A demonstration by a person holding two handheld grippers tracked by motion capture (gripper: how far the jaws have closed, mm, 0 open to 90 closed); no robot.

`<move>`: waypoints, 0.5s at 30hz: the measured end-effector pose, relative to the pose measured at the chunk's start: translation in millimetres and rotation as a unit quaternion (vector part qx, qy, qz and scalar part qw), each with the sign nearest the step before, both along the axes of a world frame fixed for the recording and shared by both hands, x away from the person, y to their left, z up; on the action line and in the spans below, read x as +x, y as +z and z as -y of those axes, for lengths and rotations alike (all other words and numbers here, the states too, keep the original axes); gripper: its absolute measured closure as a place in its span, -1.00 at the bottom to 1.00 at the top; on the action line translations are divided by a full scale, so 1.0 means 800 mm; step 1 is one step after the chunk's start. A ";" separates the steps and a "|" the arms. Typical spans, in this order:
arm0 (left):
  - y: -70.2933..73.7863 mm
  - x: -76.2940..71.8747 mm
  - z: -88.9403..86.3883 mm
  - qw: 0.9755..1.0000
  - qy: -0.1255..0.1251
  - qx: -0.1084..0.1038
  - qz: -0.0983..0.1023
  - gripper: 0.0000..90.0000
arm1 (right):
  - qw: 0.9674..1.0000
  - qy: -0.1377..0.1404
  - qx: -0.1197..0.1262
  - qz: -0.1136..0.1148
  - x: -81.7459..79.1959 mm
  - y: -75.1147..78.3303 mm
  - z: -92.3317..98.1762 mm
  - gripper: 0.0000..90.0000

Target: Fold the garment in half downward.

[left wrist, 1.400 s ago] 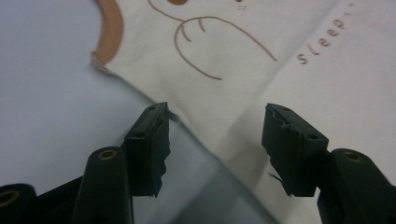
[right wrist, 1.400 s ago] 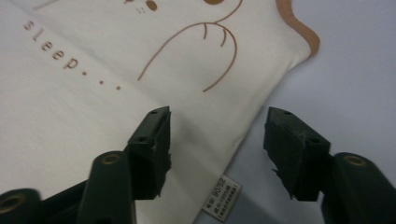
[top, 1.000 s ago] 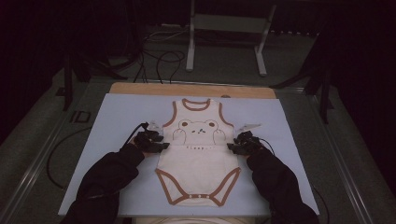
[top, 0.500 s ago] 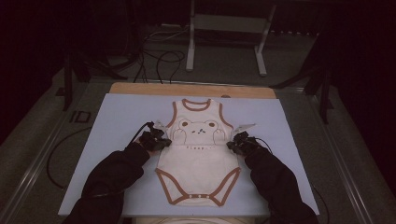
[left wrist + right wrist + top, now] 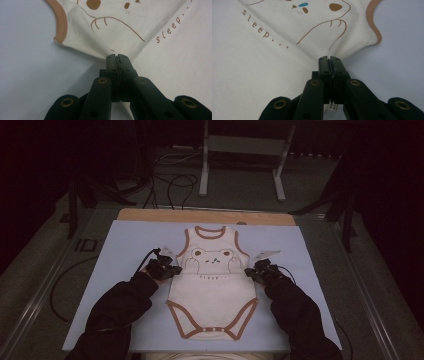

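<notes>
Bodysuit lies flat, face up, mid-bench; my left gripper has just closed its jaws on the bodysuit's left side seam, right gripper likewise on its right seam, so grasp done, lift or fold all left.

a dim lab or recording studio rather than a home: a pale blue mat on a wooden board, a metal stand behind it, loose black cables across the grey floor, dark surroundings.
</notes>
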State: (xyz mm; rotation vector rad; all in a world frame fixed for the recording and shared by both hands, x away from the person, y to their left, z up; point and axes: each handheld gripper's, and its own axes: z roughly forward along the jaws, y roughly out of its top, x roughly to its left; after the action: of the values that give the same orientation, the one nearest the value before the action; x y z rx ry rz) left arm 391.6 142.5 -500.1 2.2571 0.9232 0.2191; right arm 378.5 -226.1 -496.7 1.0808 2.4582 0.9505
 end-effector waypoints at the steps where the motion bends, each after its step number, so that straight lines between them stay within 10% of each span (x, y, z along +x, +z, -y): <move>1: 0.001 -0.001 -0.001 1.000 -0.002 -0.001 0.001 0.99 | 1.000 0.001 -0.001 0.001 -0.001 0.001 0.000 0.97; 15: 0.016 -0.016 -0.011 1.000 -0.012 -0.014 0.005 0.99 | 1.000 0.013 0.007 0.014 -0.023 0.015 0.003 0.97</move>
State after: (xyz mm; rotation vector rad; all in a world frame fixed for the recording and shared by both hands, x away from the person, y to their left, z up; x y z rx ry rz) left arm 378.6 151.3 -487.1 2.2380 0.8885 0.2063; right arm 360.4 -228.5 -485.0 1.0343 2.4528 0.9851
